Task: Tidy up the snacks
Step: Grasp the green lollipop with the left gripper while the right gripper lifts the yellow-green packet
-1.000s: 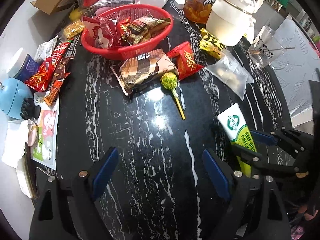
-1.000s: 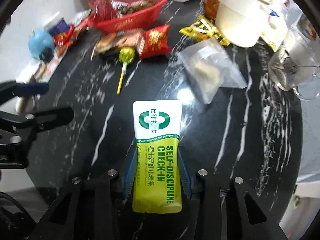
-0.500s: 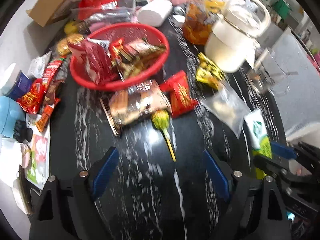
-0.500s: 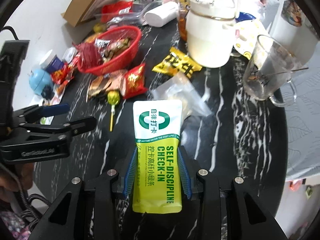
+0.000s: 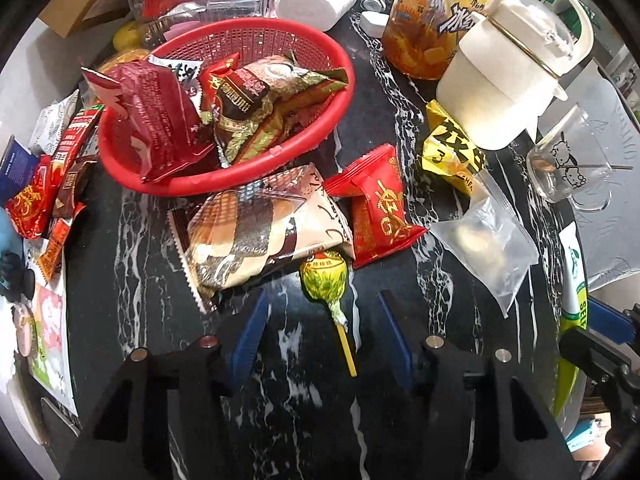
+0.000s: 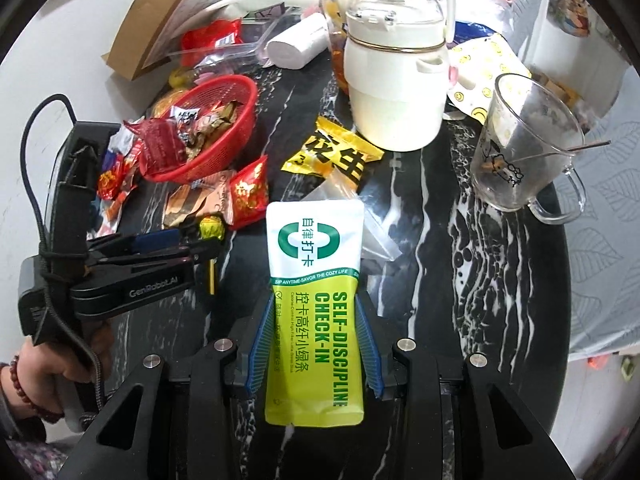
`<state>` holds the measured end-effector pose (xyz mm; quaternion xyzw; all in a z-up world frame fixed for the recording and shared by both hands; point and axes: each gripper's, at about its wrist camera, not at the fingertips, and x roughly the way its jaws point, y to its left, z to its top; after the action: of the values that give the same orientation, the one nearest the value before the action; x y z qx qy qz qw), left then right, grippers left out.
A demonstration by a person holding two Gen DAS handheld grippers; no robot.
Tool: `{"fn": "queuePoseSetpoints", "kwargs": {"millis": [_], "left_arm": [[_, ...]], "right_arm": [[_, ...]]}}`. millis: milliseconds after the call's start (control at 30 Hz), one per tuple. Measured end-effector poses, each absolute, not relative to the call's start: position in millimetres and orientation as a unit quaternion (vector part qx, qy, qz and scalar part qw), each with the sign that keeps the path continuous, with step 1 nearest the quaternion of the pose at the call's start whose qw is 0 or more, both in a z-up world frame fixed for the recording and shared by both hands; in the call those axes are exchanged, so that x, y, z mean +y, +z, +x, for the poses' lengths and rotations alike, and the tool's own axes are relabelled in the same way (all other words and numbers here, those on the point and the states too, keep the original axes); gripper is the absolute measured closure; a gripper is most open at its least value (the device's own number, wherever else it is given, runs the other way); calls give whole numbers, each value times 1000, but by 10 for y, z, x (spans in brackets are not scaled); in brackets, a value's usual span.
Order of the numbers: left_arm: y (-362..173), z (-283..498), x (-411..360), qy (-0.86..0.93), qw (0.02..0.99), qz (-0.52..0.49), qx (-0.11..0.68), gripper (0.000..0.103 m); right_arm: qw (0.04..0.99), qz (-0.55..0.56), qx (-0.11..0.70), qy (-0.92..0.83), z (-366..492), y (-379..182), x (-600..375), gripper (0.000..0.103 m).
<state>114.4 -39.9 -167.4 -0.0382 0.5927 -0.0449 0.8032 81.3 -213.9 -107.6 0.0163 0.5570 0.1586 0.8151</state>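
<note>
— What carries it all?
— A black marble table (image 5: 132, 240) veined in white.
— And lying directly on it?
— A red mesh basket (image 5: 256, 168) of snacks at the far left; touching its near rim, a brown cake packet (image 5: 256, 232). A red sachet (image 5: 380, 204) sits just beside the packet, a green-wrapped lollipop (image 5: 325, 280) at its near corner. A yellow packet (image 6: 332, 156) and clear bag (image 5: 488, 248) lie near a cream kettle (image 6: 396, 92); a glass mug (image 6: 524, 148) stands right.
</note>
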Motion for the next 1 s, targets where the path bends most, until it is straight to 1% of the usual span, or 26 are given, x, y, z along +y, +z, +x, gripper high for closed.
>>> {"fn": "queuePoseSetpoints", "kwargs": {"millis": [167, 200, 233, 267, 333, 467, 600, 1000], "left_arm": [[-1695, 1204, -426, -44, 805, -37, 591, 48], [-1704, 1214, -428, -39, 805, -34, 591, 51], [-1716, 1222, -432, -34, 805, -29, 592, 65], [-1733, 1236, -430, -35, 802, -30, 595, 75], [-1758, 1257, -423, -39, 800, -37, 598, 82], [-1685, 1209, -423, -49, 809, -31, 585, 85], [-1593, 1137, -388, -56, 813, -27, 579, 85], [-1272, 740, -148, -62, 815, -58, 574, 85]], "right_arm": [[813, 17, 560, 156, 838, -1096, -2156, 64], [813, 18, 561, 156, 839, -1097, -2159, 64], [813, 18, 561, 156, 840, -1097, -2160, 64], [813, 17, 561, 156, 841, -1096, -2160, 64], [813, 18, 561, 156, 840, -1095, -2160, 64], [814, 17, 559, 158, 818, -1072, -2148, 64], [814, 18, 558, 161, 776, -1059, -2137, 64], [812, 12, 553, 185, 590, -993, -1968, 64]]}}
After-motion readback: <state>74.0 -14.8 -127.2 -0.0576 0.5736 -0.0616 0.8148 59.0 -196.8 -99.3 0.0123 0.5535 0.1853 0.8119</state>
